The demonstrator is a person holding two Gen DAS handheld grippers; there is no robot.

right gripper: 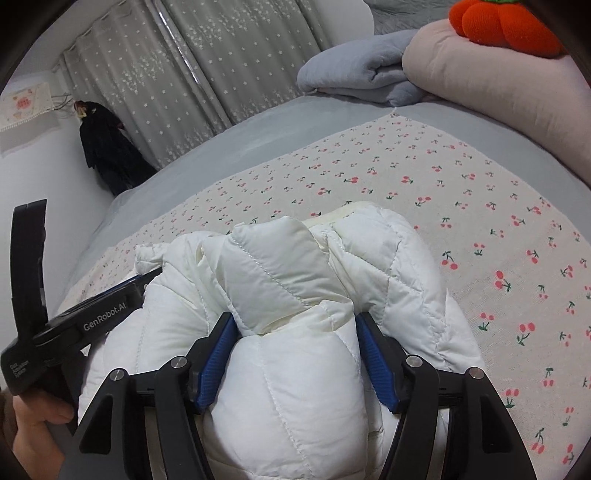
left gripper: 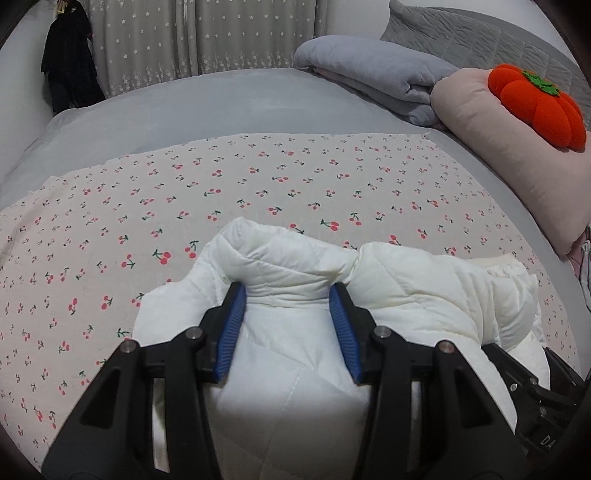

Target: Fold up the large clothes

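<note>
Left wrist view: the left tongs (left gripper: 287, 293) are seen clamped on a thick fold of the white quilted puffer jacket (left gripper: 295, 280), blue ribbed pads (left gripper: 232, 325) pressed into the padding from both sides, the jaws held partway apart by the bulk between them. The jacket is bunched up over the cherry-print cotton sheet (left gripper: 258, 184), which is spread on the grey bed (left gripper: 207, 103). At the lower right edge, part of the right tongs' black body is glimpsed, half buried behind the jacket. Further back, a folded grey blanket (left gripper: 369, 70) is stacked beside a pale pink pillow (left gripper: 491, 147), and an orange persimmon-shaped plush (left gripper: 535, 107) is perched on that pillow. Star-patterned grey curtains (left gripper: 207, 33) are hung behind, with a dark garment (left gripper: 70, 62) draped at the far left wall.

Right wrist view: the right tongs (right gripper: 297, 325) are likewise closed onto a puffy ridge of the same jacket (right gripper: 288, 280), jaws kept fairly wide by the padding gripped between them. The jacket is heaped on the near-left part of the cherry sheet (right gripper: 480, 206). At the left, the left tongs' black handle, lettered GenRobot.AI, is held in the person's left hand (right gripper: 33, 424), its front end hidden under the jacket.
</note>
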